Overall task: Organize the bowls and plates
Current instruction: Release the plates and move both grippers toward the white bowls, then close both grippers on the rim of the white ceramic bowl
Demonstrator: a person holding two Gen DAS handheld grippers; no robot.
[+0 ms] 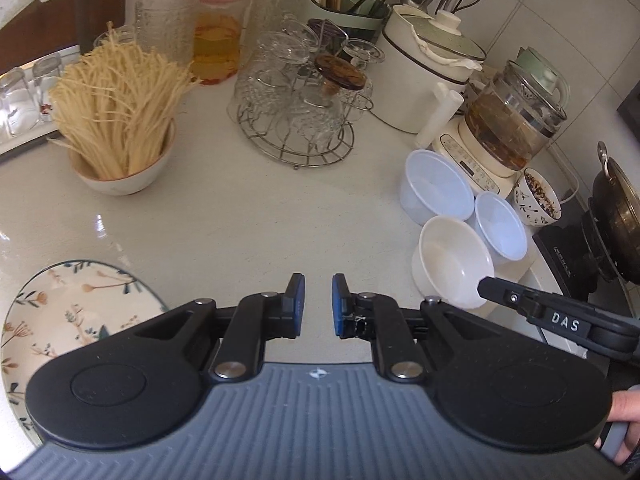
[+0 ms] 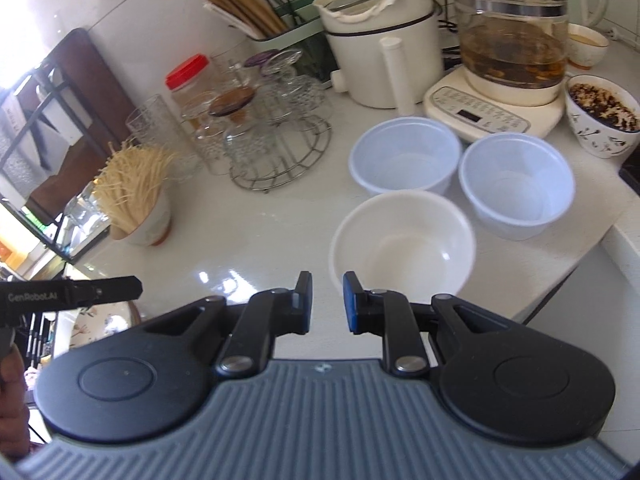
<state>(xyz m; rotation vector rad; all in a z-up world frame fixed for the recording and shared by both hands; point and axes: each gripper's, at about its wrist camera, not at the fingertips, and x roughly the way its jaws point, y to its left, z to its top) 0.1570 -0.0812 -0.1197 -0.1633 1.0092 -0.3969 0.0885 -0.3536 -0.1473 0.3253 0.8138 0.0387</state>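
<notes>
Three empty bowls stand together on the white counter. A white bowl (image 2: 404, 240) (image 1: 456, 268) is nearest, and two bluish-white bowls, one on the left (image 2: 404, 156) (image 1: 438, 188) and one on the right (image 2: 516, 184) (image 1: 502, 226), stand behind it. A floral plate (image 1: 60, 312) lies at the counter's front left. My left gripper (image 1: 318, 304) is open and empty over bare counter between plate and bowls. My right gripper (image 2: 327, 300) is open and empty, just in front of the white bowl's near rim. The right gripper's finger (image 1: 496, 290) shows by that bowl.
A bowl of dry noodles (image 1: 120, 120), a wire rack of glasses (image 1: 296, 120), a red-lidded jar (image 1: 216, 28), a white cooker (image 2: 380, 40), a glass kettle on its base (image 2: 508, 52), a patterned bowl of grains (image 2: 604, 120) and a wok (image 1: 618, 216) ring the counter. The counter edge (image 2: 560, 280) drops off right.
</notes>
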